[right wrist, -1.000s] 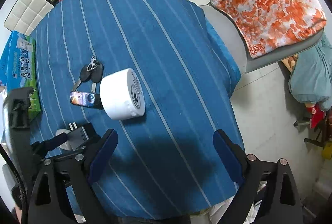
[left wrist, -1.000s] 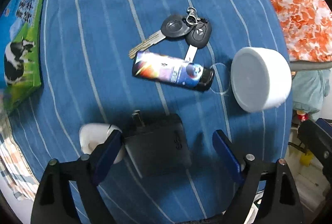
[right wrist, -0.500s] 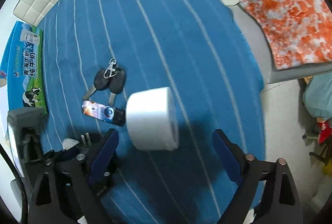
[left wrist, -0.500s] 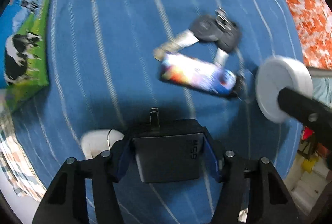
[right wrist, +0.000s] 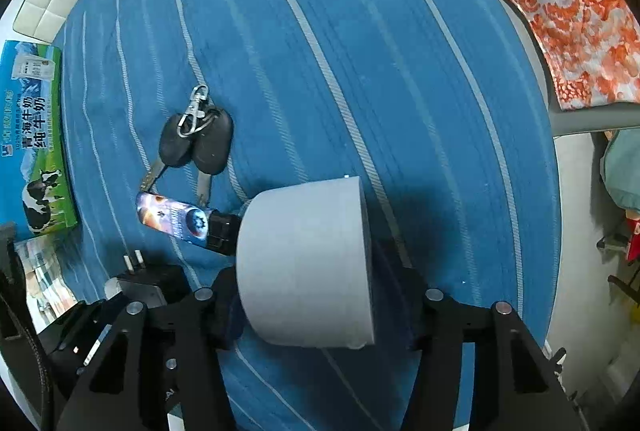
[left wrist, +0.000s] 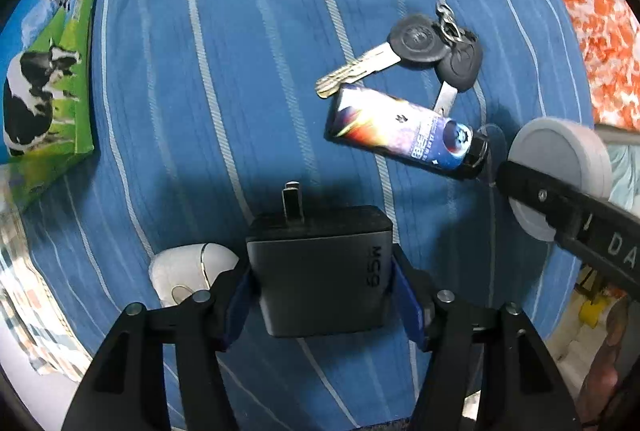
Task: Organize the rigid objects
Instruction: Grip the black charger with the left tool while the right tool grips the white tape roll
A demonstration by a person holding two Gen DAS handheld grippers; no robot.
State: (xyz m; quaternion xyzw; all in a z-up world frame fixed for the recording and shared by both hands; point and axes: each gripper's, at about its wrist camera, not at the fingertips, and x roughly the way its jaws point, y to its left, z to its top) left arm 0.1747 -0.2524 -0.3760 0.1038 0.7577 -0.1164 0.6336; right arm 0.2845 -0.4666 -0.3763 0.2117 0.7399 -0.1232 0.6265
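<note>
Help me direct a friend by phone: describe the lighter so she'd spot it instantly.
On the blue striped tablecloth, look between the black keys and the white roll. The lighter lies flat there, the only colourful item: a slim bar printed with a space scene, black at one end.

The right gripper's arm (left wrist: 568,215) is covering part of the roll (left wrist: 560,159). The charger (left wrist: 320,271) is hiding part of the white case (left wrist: 188,271) (its far prong too). The milk box (left wrist: 48,63) is running off frame.
</note>
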